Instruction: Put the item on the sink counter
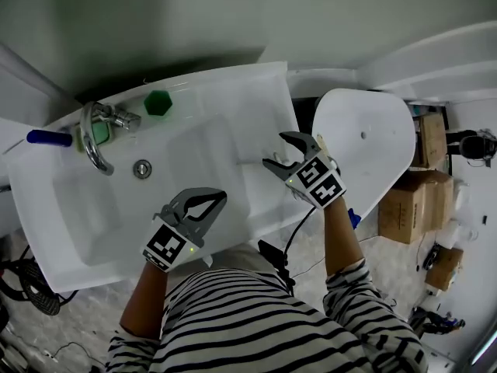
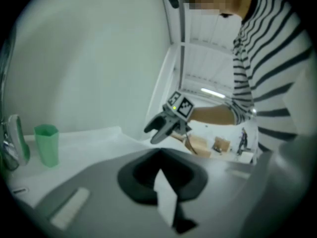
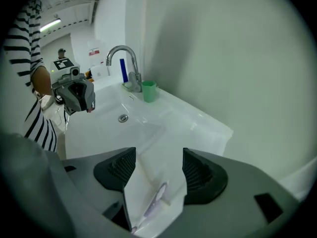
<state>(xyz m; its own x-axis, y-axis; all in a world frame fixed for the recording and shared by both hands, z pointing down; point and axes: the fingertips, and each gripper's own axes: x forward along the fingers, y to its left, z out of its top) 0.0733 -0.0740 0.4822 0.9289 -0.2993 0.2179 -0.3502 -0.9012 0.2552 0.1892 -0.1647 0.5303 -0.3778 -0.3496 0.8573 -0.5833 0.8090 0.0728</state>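
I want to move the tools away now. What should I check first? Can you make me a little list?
1. The toothbrush lies flat on the sink counter: ok.
2. The right tool has its jaws apart and the toothbrush lies loose between them, not pinched: ok.
3. The left tool is shut with nothing in it, held over the front of the sink: ok.
4. The green cup stands upright beside the faucet, far from both tools: ok.
5. The toothbrush's lower end is clear of the right tool's body: cannot tell, as that end runs out of sight.
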